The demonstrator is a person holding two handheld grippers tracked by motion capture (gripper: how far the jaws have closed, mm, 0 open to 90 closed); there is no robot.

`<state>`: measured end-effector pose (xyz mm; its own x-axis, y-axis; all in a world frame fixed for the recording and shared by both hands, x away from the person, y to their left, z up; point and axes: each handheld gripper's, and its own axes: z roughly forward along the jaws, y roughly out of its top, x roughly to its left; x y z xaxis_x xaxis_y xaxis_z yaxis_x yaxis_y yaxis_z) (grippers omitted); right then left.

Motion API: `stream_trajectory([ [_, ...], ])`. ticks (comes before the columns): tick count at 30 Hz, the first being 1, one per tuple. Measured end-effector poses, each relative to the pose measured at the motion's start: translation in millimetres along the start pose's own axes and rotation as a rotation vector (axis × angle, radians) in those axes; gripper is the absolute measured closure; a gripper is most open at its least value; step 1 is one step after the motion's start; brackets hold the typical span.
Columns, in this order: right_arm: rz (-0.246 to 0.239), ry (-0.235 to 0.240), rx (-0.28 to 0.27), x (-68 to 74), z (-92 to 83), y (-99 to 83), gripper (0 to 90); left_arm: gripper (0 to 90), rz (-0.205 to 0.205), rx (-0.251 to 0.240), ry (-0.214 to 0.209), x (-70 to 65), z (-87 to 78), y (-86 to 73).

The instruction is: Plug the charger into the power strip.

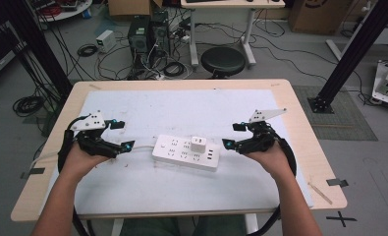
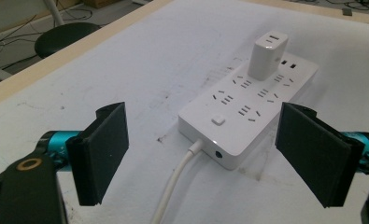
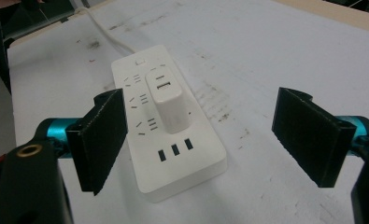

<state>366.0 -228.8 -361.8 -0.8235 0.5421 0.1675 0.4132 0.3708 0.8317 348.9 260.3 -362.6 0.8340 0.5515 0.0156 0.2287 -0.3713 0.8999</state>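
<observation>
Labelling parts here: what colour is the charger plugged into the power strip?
White, like the power strip itself. The charger shows best in the right gripper view.

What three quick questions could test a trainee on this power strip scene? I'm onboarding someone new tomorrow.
1. True or false: the white charger is plugged into the power strip.
2. Which holds something: left gripper, right gripper, or neither?
3. At which gripper's end does the strip's cable leave it?

Key: 1. True. 2. Neither; both are open and apart from the strip. 3. The left gripper's end.
</observation>
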Motion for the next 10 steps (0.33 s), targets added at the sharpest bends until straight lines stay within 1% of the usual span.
stream_trajectory([
  [2, 0.002, 0.002, 0.000, -0.4, 0.1, 0.0, 18.6, 17.4, 0.007, 0.010, 0.002, 0.4, 0.2, 0.0],
  [6, -0.002, 0.005, 0.002, 0.1, 0.7, 0.3, 18.6, 17.4, 0.013, 0.015, 0.002, 0.7, 1.2, -0.3],
  [10, -0.002, 0.003, 0.000, 2.2, 0.5, 1.2, 18.6, 17.3, 0.008, 0.011, 0.007, -0.2, 0.7, -0.6],
])
